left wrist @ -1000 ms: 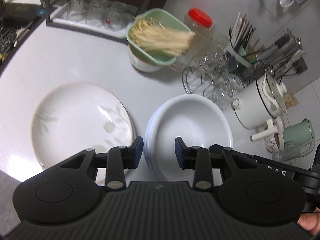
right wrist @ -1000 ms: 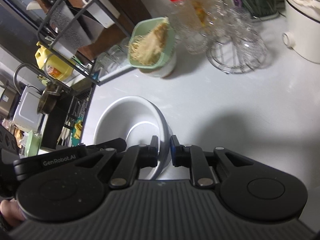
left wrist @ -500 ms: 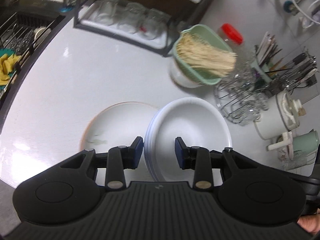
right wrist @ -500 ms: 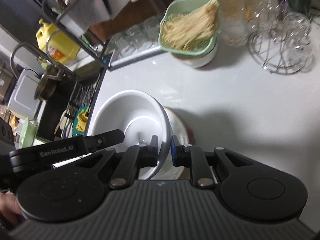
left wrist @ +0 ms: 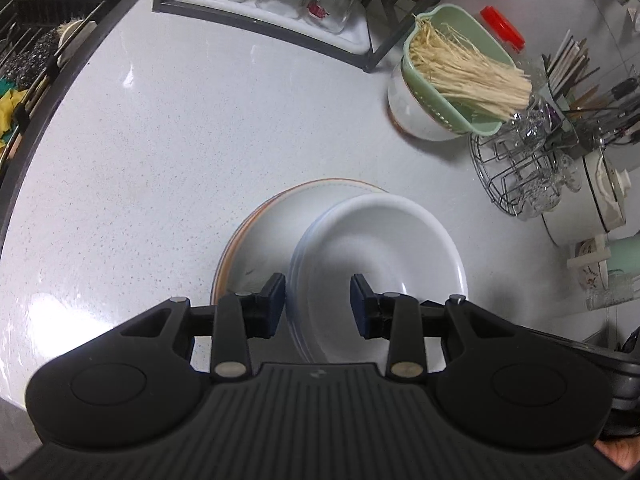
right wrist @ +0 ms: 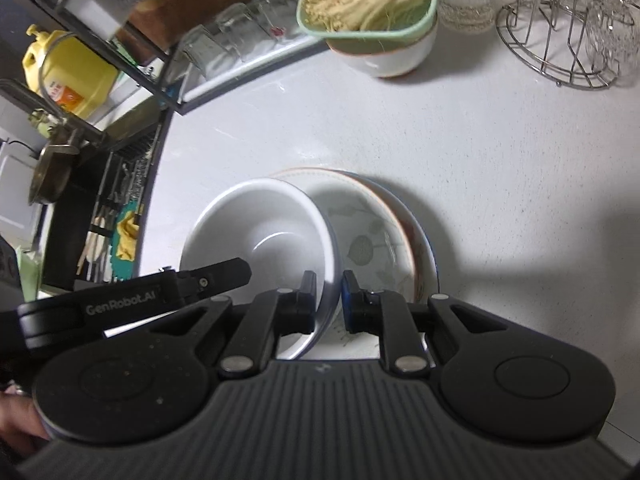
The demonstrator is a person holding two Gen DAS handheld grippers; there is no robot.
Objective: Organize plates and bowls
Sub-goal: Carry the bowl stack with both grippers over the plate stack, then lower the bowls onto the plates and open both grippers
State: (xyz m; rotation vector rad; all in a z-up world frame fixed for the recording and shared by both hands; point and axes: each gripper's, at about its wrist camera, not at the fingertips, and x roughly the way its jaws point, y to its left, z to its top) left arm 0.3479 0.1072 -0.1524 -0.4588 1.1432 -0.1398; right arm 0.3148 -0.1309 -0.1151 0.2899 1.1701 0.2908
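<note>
Bowl stack (left wrist: 380, 256) now over plate (left wrist: 264, 232).

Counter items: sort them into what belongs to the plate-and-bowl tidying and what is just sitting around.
Part of the job:
- white bowls, held by both grippers
- leaf-patterned plates beneath them

Just lying about:
- green basket of noodles
- wire glass rack
- red-lidded jar
- tray of glasses

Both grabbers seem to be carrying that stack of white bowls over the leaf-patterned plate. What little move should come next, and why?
Probably a gentle lowering, with both grips kept shut. The right gripper pinches one rim of the white bowls, the left gripper straddles the opposite rim, and the bowls hang tilted over the leaf-patterned plate, only partly covering it. Easing them down and toward its middle seems right before letting go.
</note>
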